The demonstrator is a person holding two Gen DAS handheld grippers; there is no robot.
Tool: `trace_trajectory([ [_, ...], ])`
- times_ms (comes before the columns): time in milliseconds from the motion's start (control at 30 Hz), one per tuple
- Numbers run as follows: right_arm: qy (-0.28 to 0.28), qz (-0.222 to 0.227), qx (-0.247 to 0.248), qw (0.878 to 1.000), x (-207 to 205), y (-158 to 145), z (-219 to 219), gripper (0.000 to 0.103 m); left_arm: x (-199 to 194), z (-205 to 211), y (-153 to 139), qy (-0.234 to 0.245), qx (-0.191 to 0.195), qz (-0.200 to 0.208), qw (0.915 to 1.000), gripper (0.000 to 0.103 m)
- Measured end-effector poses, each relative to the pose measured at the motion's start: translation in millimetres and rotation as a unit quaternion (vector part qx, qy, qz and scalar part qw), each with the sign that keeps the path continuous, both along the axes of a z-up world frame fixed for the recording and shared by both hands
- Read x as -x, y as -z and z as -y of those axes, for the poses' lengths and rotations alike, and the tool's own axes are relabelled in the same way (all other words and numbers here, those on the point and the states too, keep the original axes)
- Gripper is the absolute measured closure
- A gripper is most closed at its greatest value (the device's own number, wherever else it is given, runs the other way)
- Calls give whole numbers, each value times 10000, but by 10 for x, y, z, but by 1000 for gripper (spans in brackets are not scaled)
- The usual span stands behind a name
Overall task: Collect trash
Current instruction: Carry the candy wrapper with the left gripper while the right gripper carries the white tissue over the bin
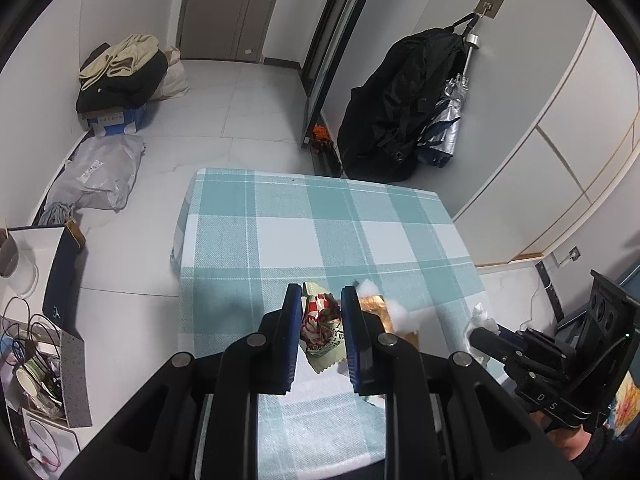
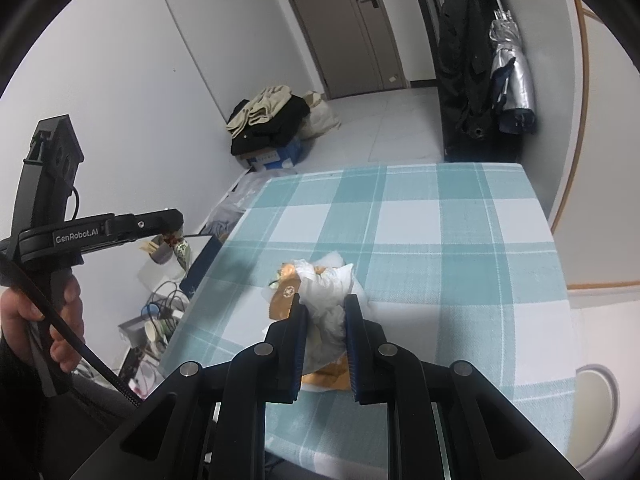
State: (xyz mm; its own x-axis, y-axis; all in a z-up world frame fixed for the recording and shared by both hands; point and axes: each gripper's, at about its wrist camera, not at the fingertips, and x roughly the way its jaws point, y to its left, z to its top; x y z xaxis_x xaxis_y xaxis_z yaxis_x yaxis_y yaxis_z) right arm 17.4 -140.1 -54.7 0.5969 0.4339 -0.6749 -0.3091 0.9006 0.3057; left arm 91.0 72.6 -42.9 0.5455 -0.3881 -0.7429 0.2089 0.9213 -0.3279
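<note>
My left gripper (image 1: 320,292) is shut on a crumpled red, white and green snack wrapper (image 1: 322,328), held above the teal checked table (image 1: 280,220). In the right wrist view this gripper (image 2: 176,226) hangs by the table's left edge, the wrapper (image 2: 181,249) dangling from it. My right gripper (image 2: 323,300) is shut on a crumpled white tissue (image 2: 326,292). Under it on the cloth (image 2: 440,220) lie an orange and gold wrapper (image 2: 284,296) and more white paper. The left wrist view shows that orange wrapper (image 1: 374,308), and the right gripper (image 1: 480,334) with its tissue (image 1: 478,318).
Left of the table, the floor holds a box of paper cups and cables (image 1: 36,376), a grey plastic bag (image 1: 100,172) and clothes piled on a blue box (image 1: 120,76). A black bag and a silver umbrella (image 1: 400,108) hang on the far wall. A round white rim (image 2: 596,404) shows at the table's right.
</note>
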Motion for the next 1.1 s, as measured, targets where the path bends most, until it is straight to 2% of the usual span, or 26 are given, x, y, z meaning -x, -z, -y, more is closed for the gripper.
trace_trajectory([
  [100, 31, 89, -9, 10000, 72, -67, 39, 86, 73, 27, -46, 13, 7, 70, 10000, 88],
  [233, 118, 130, -115, 9998, 147, -134, 119, 86, 212, 5, -143, 29, 292, 189, 9994, 88],
  [500, 131, 328, -115, 9993, 292, -272, 164, 86, 532, -8, -244, -297, 99, 388, 9988, 88],
  [667, 44, 368, -372, 9986, 418, -381, 219, 86, 634, 62, -299, -390, 63, 478, 9981, 88],
  [967, 203, 667, -454, 9965, 704, -697, 496, 86, 741, 357, -532, -172, 50, 759, 9970, 88],
  [1100, 259, 974, -427, 9940, 858, -904, 691, 86, 755, 570, -630, 1, 20, 882, 9961, 88],
])
